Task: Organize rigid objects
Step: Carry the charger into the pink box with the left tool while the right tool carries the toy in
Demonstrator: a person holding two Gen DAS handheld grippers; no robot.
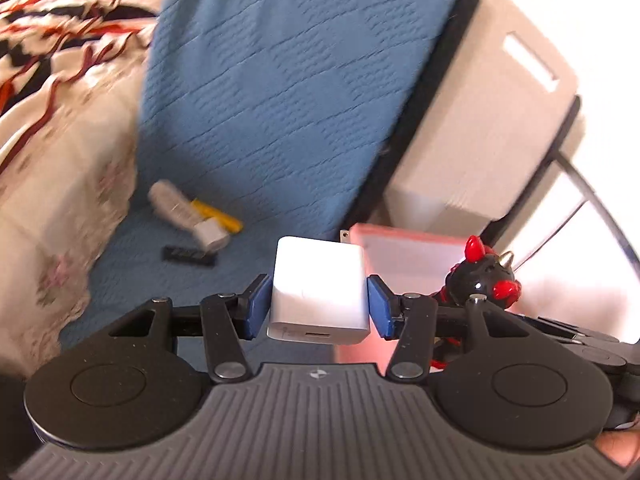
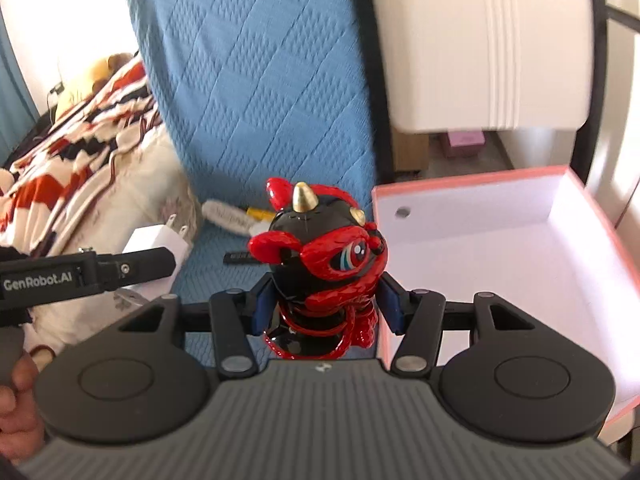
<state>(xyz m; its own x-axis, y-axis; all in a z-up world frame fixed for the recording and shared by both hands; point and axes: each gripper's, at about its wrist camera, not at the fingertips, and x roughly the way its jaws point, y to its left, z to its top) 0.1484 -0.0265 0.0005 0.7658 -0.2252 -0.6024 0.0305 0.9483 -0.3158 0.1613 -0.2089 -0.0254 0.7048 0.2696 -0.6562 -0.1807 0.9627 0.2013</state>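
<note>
Charger [image 1: 320, 292] clamped in left gripper [image 1: 318, 306], glossy figurine [image 2: 320, 268] pinched low in right gripper [image 2: 324, 308]; top-heavy figurine may pivot or slip short of box [image 2: 560, 248].

- Blue quilted cover [image 2: 256, 92] spread over the bed.
- Patterned red, black and cream blanket [image 2: 80, 128] bunched along one side.
- White padded headboard [image 2: 480, 40] at the bed's end.
- Cardboard box [image 2: 408, 148] beneath it.

Bright daylight, both views. Left wrist view motion-blurred: blue quilted cover [image 1: 280, 92] and floral blanket [image 1: 60, 168] smeared. White charger [image 1: 318, 292] overexposed. Right wrist view sharper; glossy highlights on red-black figurine [image 2: 320, 264]. Fisheye bends edges.
</note>
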